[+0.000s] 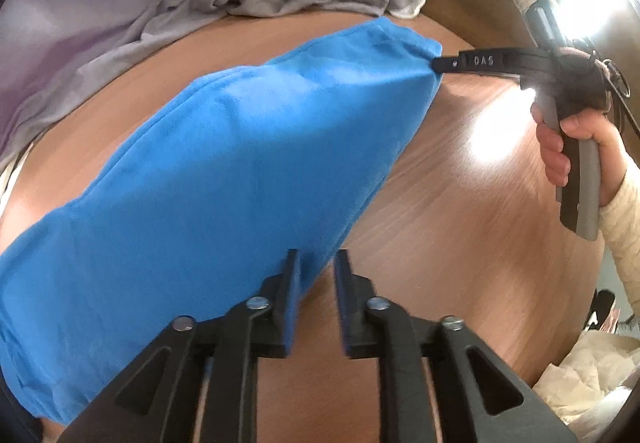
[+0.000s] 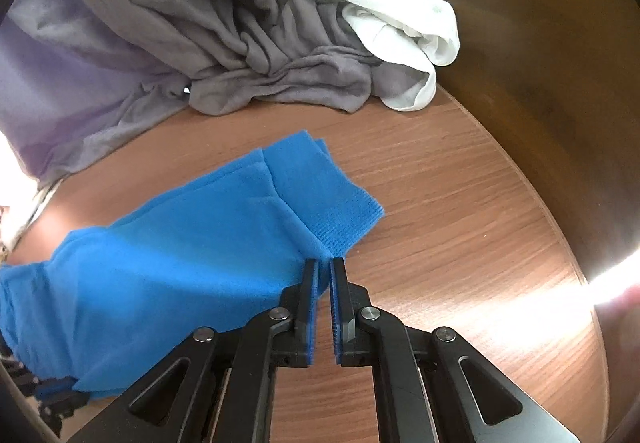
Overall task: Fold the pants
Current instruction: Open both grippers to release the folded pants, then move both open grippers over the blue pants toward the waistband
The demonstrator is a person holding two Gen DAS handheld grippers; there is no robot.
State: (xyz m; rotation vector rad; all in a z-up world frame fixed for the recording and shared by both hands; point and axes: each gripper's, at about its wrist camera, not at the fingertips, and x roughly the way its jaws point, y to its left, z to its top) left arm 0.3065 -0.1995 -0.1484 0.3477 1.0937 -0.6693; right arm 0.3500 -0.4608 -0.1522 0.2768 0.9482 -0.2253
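Blue pants (image 1: 224, 179) pinched by right claw (image 2: 325, 263); far end cut off.

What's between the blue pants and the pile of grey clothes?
Only bare wooden table separates the blue pants from the grey clothes, clearest in the right wrist view.

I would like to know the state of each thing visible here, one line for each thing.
blue pants: folded lengthwise, partly lifted off the table
right gripper: shut on the pants' cuff end
left gripper: jaws apart, at the pants' edge
grey cloth: crumpled in a heap
white cloth: crumpled beside the grey one
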